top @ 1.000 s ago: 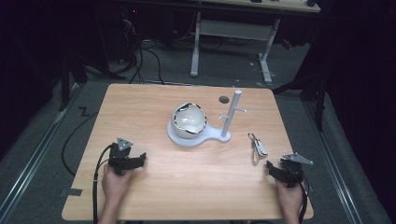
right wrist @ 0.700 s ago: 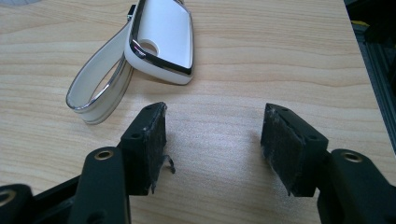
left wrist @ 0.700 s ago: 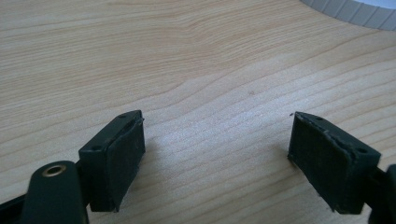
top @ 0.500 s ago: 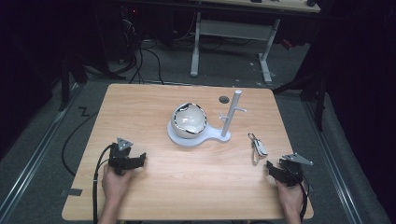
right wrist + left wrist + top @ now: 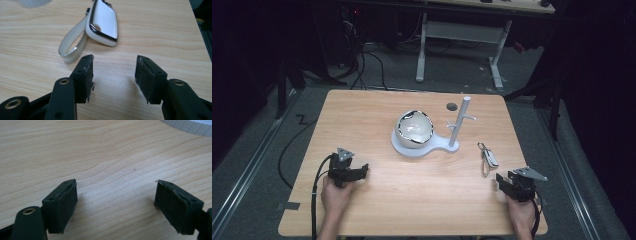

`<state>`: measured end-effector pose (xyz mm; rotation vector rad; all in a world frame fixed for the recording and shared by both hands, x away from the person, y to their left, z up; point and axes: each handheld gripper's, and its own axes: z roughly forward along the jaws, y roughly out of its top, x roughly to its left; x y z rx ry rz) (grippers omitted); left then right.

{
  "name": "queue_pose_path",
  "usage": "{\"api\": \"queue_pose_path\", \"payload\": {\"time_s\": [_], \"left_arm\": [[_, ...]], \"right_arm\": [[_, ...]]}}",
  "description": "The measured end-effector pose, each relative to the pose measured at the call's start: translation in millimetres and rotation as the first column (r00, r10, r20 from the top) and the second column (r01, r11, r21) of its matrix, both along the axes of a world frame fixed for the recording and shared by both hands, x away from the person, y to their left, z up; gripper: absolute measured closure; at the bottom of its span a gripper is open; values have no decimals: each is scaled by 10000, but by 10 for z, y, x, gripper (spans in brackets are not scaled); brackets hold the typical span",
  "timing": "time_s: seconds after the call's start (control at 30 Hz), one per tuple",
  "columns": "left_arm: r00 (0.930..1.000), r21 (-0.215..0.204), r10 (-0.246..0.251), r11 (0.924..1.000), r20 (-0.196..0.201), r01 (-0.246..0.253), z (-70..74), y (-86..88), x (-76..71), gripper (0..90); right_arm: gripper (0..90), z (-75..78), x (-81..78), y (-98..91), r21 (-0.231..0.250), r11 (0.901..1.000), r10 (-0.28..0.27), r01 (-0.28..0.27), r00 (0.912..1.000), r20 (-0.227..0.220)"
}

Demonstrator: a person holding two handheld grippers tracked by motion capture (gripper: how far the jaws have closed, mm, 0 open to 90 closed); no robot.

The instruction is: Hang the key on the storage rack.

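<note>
Our right gripper (image 5: 114, 75) has just been closing its jaws a bit, with nothing between them; they remain apart. The key fob (image 5: 102, 21) lies flat at the upper middle of the right gripper view, long way running up the frame, strap loop toward us. It is white with a shiny silver edge. Our left gripper (image 5: 116, 203) stays wide apart, holding nothing.

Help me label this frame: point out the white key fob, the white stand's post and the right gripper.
white key fob (image 5: 102, 23), right gripper view, on its flat white face.
white stand's post (image 5: 460, 122), high view, midway up the upright post.
right gripper (image 5: 114, 75), right gripper view, midway between its fingertips, jaws apart over bare table.
</note>
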<state>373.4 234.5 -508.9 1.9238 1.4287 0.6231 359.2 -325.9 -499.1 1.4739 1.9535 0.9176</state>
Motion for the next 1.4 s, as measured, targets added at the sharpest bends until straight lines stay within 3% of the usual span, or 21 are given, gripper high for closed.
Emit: {"api": "queue_pose_path", "payload": {"time_s": [0.2,0.63,0.77,1.03,1.23,1.4], "left_arm": [[10000,-2,0,10000,1,0,0,0,0,189],[10000,-9,9,10000,2,-9,0,0,1,189],[10000,-5,8,10000,1,-8,0,0,1,189],[10000,-21,18,10000,9,-18,-1,0,1,189],[10000,-10,8,10000,2,-8,0,0,1,190],[10000,-10,12,10000,2,-12,0,0,1,189]], "right_arm": [[447,90,13,79,256,9992,290,-295,9994,175],[337,207,341,287,-70,9981,608,-608,9981,-8],[337,210,454,322,-67,9983,573,-572,9983,82],[332,153,698,423,-554,9973,462,-484,9981,-406],[362,93,785,430,-607,9976,300,-340,9974,-656],[424,64,808,442,-953,9947,317,-386,9968,-729]]}}
